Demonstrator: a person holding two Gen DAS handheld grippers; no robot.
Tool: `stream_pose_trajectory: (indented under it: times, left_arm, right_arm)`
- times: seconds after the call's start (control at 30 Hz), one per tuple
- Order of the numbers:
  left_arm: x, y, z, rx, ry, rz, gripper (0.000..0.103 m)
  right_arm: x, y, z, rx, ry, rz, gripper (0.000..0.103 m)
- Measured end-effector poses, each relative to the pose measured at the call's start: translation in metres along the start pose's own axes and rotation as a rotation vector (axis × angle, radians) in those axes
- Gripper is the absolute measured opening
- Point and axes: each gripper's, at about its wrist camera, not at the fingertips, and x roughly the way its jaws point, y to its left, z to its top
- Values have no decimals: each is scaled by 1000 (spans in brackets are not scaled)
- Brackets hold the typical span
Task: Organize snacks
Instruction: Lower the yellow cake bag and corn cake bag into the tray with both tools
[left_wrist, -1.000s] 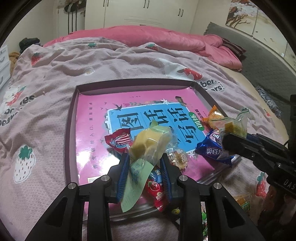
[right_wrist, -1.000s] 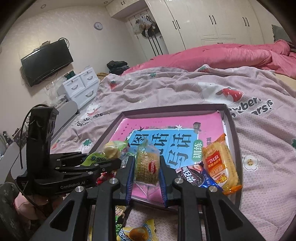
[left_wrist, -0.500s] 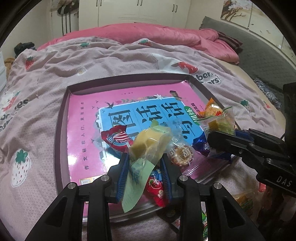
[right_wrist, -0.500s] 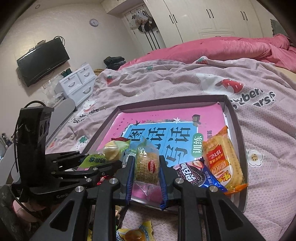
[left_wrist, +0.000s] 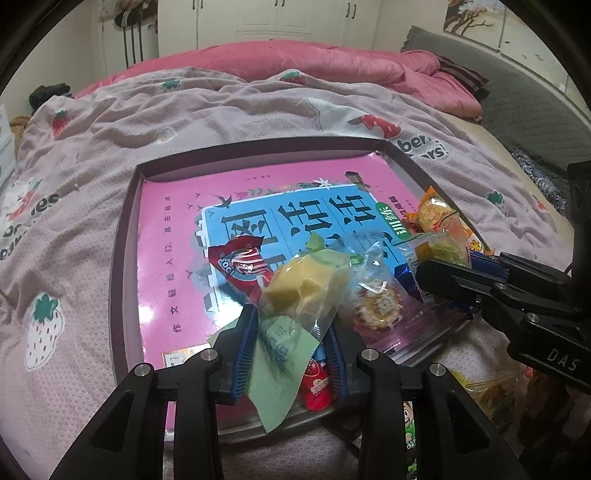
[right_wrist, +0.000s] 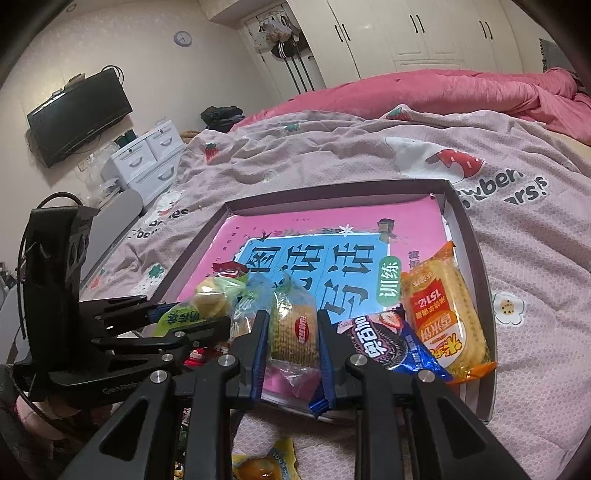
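A shallow dark-rimmed tray (left_wrist: 123, 236) (right_wrist: 476, 254) lined with a pink and blue printed sheet lies on the bed. My left gripper (left_wrist: 291, 332) is shut on a clear packet with a yellow cake and green label (left_wrist: 303, 288), held above the tray's near edge; it also shows in the right wrist view (right_wrist: 210, 301). My right gripper (right_wrist: 291, 332) is shut on a clear packet of round biscuit (right_wrist: 293, 328), held above the tray's near edge. In the tray lie a red candy packet (left_wrist: 240, 262), a blue cookie packet (right_wrist: 388, 347) and an orange cracker packet (right_wrist: 443, 314).
A purple strawberry-print quilt (left_wrist: 92, 122) covers the bed, with a pink duvet (right_wrist: 443, 92) behind. More snack packets lie on the quilt before the tray: a red one (left_wrist: 317, 384) and a yellow one (right_wrist: 262, 461). White drawers (right_wrist: 147, 162) stand at the left.
Both grippers have moved slightly forward over the tray's near edge, each still holding its packet. The tray looks nearer and larger in both views.
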Motion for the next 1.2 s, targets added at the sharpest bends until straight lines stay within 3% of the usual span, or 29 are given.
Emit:
stream_pose_trajectory:
  times: [0.6,1.2]
  left_arm:
    - [-3,3,0,-12,3,-13,38]
    - [-10,7,3,-65,-2,-87,40]
  right_arm:
    - [-8,-7,2,12,-26,-16,26]
    - [-14,-7,3,9,-38,-25,26]
